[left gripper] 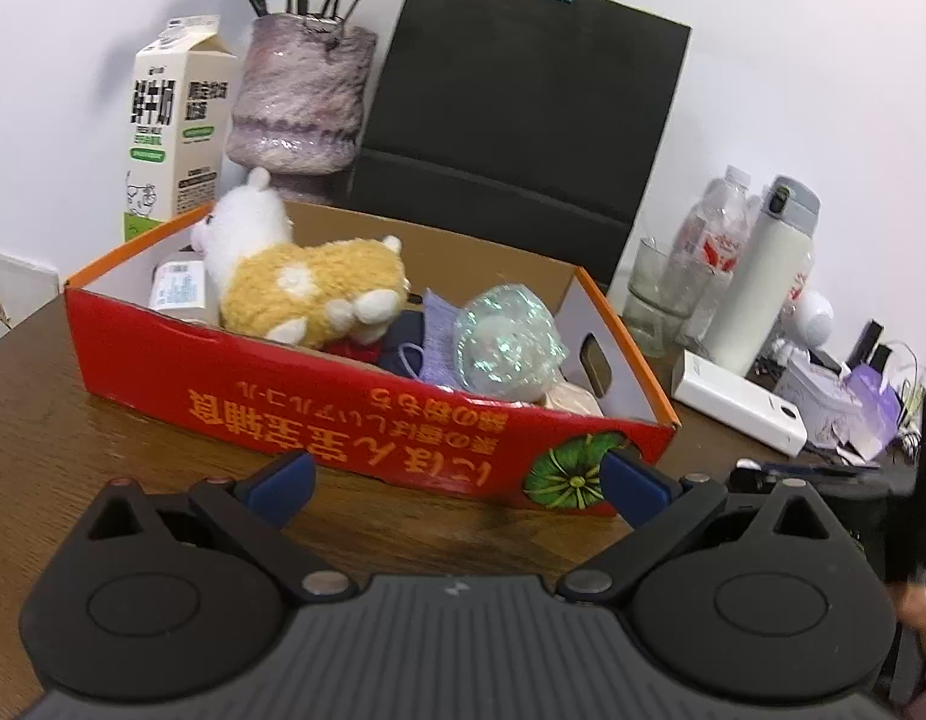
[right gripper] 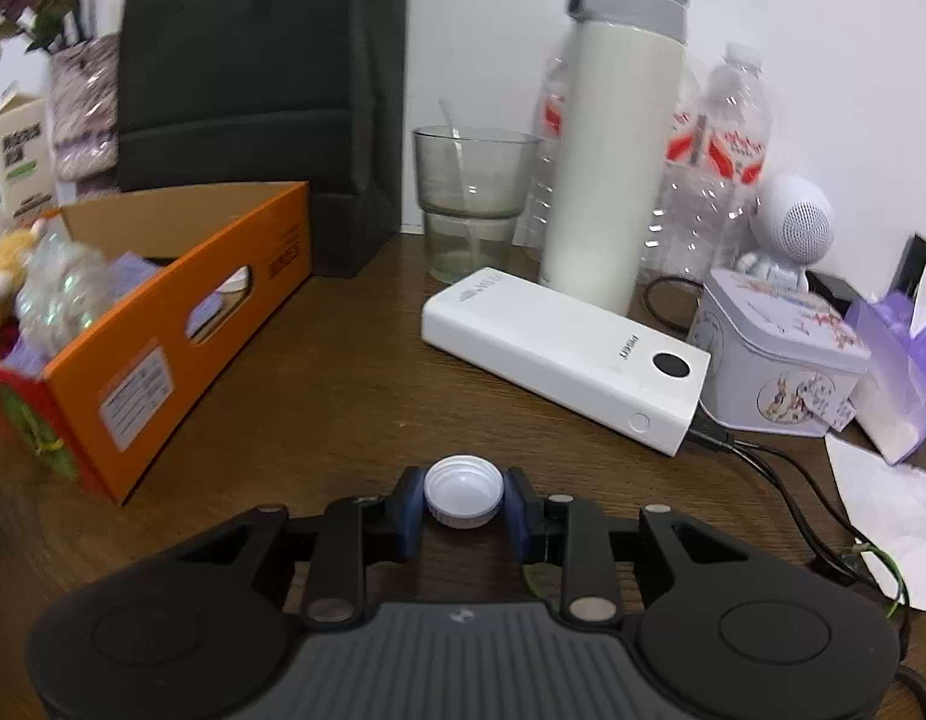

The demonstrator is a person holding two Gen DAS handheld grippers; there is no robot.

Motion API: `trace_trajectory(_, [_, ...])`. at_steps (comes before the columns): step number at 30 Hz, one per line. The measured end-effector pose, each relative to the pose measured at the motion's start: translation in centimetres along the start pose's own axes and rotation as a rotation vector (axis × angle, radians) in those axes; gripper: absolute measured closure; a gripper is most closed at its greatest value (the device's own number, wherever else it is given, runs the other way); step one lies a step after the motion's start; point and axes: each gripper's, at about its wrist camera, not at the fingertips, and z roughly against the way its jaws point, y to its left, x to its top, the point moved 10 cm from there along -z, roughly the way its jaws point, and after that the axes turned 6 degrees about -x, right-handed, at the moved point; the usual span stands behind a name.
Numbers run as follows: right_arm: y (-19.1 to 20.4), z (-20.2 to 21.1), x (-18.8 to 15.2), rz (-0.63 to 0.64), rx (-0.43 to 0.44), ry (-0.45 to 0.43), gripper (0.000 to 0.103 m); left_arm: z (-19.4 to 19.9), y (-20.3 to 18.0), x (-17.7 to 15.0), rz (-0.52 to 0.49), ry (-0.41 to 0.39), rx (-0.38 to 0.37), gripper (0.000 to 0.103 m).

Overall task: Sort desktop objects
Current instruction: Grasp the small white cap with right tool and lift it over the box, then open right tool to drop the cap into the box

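Right gripper (right gripper: 463, 501) pinches the white bottle cap (right gripper: 463, 491); left gripper (left gripper: 456, 483) stands spread, empty.
It should lift level toward the cardboard box (right gripper: 180, 324) at its left.

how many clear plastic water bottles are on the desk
2 for certain. One bottle stands right of the white thermos, by the wall. Another bottle stands left of and partly behind it. A red label peeks just right of the thermos; a third may be hidden.

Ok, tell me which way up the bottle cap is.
Upside down: the bottle cap shows its hollow inside facing up, squeezed between the right gripper fingers.
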Motion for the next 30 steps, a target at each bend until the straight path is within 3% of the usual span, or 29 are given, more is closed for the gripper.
trace_trajectory(5, [1.3,5.0,2.1,-0.043,0.035,-0.131,0.076,1.3,1.0,1.7,0.025,-0.05,-0.001,0.0])
trace_trajectory(9, [3.7,9.8,5.2,-0.081,0.12,-0.254,0.076,2.5,2.0,4.1,0.031,-0.101,0.009,0.0])
trace_trajectory(12, [7.4,11.3,7.5,-0.083,0.203,-0.298,0.076,3.1,2.5,5.9,0.025,-0.124,0.038,0.0])
trace_trajectory(17, [13.4,9.6,10.3,-0.083,0.289,-0.293,0.076,4.1,4.2,8.4,0.026,-0.184,0.073,0.0])
trace_trajectory(21, [16.9,6.2,11.8,-0.102,0.276,-0.27,0.076,4.5,6.6,9.9,0.09,-0.216,0.113,0.0])
trace_trajectory(30, [17.8,3.9,10.3,-0.044,0.225,-0.214,0.075,3.3,7.6,9.6,0.087,-0.175,0.134,0.0])
